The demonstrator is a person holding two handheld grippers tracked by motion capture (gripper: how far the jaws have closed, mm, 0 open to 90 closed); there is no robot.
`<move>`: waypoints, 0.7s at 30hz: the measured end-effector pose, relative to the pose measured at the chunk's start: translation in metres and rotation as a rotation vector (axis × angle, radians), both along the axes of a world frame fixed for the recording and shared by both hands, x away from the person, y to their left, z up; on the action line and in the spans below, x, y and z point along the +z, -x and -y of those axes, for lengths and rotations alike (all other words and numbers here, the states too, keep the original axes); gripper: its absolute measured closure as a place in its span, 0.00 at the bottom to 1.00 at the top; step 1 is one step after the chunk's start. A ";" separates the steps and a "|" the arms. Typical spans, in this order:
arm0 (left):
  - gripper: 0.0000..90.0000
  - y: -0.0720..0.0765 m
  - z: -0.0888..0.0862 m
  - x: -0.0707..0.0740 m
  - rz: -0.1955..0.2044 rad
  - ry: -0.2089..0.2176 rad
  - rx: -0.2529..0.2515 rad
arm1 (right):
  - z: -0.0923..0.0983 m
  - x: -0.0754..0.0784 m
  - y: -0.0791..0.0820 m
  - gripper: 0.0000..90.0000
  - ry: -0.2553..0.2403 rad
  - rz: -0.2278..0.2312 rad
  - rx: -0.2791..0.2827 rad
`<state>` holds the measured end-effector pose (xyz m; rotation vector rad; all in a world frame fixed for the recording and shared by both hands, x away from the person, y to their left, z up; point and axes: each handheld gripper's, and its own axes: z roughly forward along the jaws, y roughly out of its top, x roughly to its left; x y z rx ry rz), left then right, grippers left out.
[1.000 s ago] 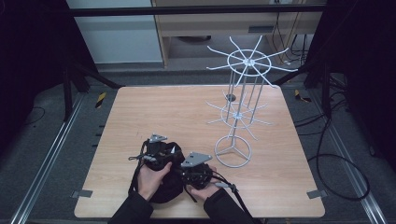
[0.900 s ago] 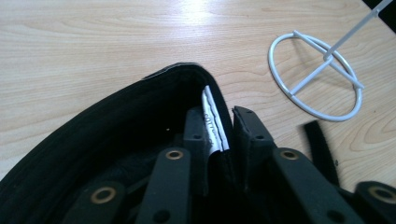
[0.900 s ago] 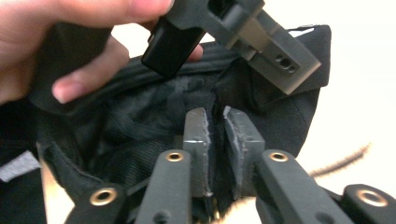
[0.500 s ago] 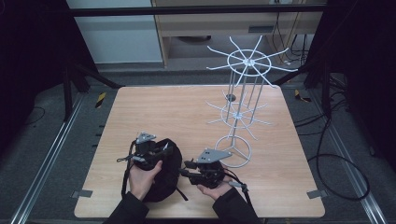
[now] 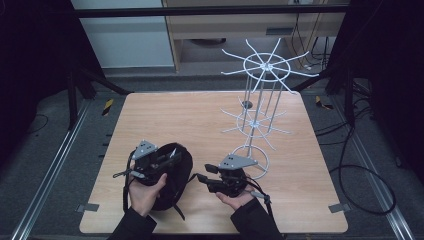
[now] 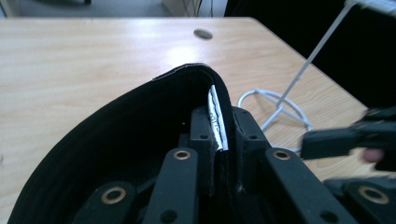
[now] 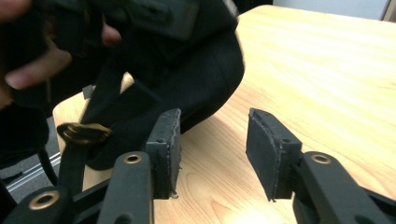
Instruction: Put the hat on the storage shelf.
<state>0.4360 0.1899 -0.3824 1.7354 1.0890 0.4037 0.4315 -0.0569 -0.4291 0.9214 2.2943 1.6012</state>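
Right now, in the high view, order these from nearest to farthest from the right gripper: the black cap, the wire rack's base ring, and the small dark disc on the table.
From the right gripper:
1. Black cap, just to its left, held by the left gripper.
2. Base ring of the wire rack, just beyond it to the right.
3. Small dark disc, far back behind the rack's poles.

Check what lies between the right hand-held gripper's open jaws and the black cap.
Only bare wooden table: the right hand-held gripper, jaws apart, stands short of the black cap, seen in the right gripper view.

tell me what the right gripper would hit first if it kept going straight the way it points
Probably the black cap: the open right gripper points at its near edge, with bare table between. Depth is unclear.
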 end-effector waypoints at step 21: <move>0.90 0.016 0.015 0.021 0.110 0.059 -0.096 | -0.020 -0.003 -0.009 0.52 -0.104 -0.058 -0.024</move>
